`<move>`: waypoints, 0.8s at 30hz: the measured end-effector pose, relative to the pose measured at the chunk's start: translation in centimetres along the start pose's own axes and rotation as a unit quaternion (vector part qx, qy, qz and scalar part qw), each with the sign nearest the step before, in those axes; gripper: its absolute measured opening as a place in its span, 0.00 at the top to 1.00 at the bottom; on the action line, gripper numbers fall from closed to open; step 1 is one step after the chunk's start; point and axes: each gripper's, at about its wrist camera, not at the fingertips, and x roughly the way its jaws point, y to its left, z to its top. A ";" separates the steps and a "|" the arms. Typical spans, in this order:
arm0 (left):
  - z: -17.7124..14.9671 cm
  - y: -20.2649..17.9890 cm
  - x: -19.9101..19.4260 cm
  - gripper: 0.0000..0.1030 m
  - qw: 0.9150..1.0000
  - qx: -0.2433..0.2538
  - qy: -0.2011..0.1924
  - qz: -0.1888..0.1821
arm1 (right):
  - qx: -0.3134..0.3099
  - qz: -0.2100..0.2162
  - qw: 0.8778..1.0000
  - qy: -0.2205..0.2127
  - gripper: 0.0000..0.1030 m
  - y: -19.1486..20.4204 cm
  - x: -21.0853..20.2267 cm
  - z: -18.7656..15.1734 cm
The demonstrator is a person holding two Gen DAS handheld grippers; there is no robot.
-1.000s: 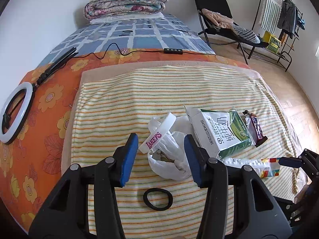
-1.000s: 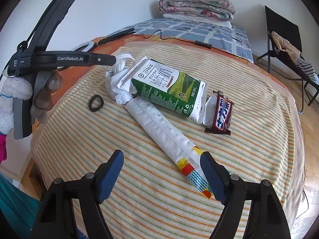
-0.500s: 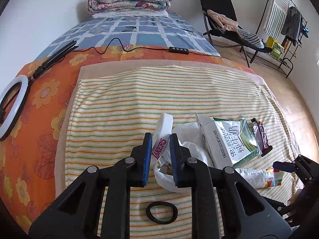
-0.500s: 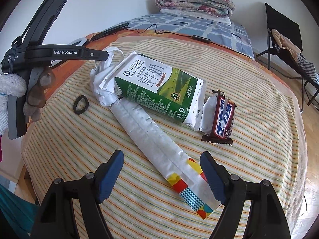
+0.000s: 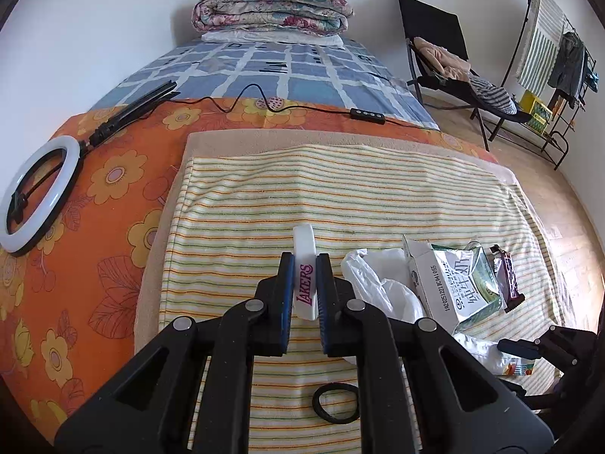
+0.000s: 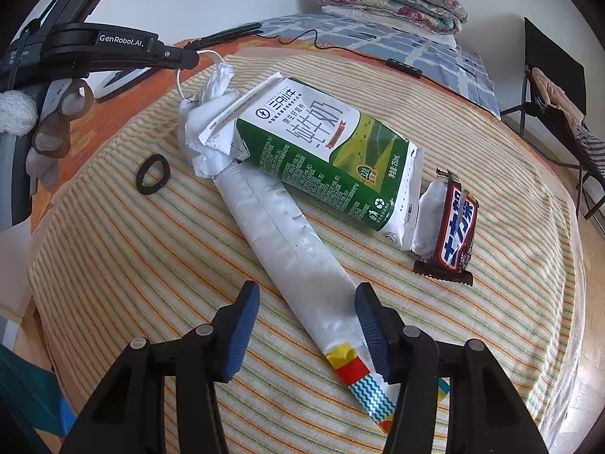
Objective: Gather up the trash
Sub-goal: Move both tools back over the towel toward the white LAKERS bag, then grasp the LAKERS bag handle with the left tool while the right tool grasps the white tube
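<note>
Pinching a white rubbery wristband (image 5: 304,283) w/ purple lettering, the left gripper (image 5: 304,295) has its blue pads closing on the band at frame centre. The right gripper (image 6: 307,314), lower centre, is narrowing around a long crinkly silver wrapper (image 6: 287,249), pads not yet pressing; its colourful end is partly hidden. Glossy green milk carton (image 6: 321,155) lies mid-frame on the striped towel (image 6: 113,249).

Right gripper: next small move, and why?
Probably finish closing. The right gripper straddles the long white wrapper; its jaws are closing, one pad at the wrapper's edge, the other still clear. The left gripper already pinches the wristband.
</note>
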 end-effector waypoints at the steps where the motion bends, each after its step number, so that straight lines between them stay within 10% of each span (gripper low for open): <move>1: 0.0 0.1 -0.2 0.91 1.000 -0.001 -0.001 0.001 | -0.002 -0.001 1.000 -0.001 0.62 0.1 -0.1 0.0; 6: -0.1 0.5 -1.2 0.91 1.000 -0.007 -0.007 0.000 | 0.007 0.028 1.000 -0.001 0.95 0.3 -0.8 -0.1; 10: -0.3 0.6 -1.7 0.91 1.000 -0.006 -0.009 0.002 | -0.016 0.035 0.999 -0.001 0.93 1.3 -1.3 -0.4; 12: -0.5 0.6 -1.9 0.91 1.000 -0.006 -0.008 0.004 | -0.027 0.006 1.000 -0.008 0.46 1.7 -1.4 -0.4; 14: -0.6 0.6 -2.0 0.91 1.000 -0.005 -0.007 0.004 | -0.032 -0.012 0.999 -0.026 0.25 1.8 -1.5 -0.2; 20: -0.7 0.5 -2.3 0.91 1.000 -0.007 -0.010 0.002 | -0.025 -0.003 1.000 0.002 0.48 1.5 0.4 0.0; 24: -1.1 0.6 -3.3 0.91 1.000 -0.009 -0.014 -0.002 | -0.008 0.026 1.000 0.002 0.80 1.2 -0.6 0.1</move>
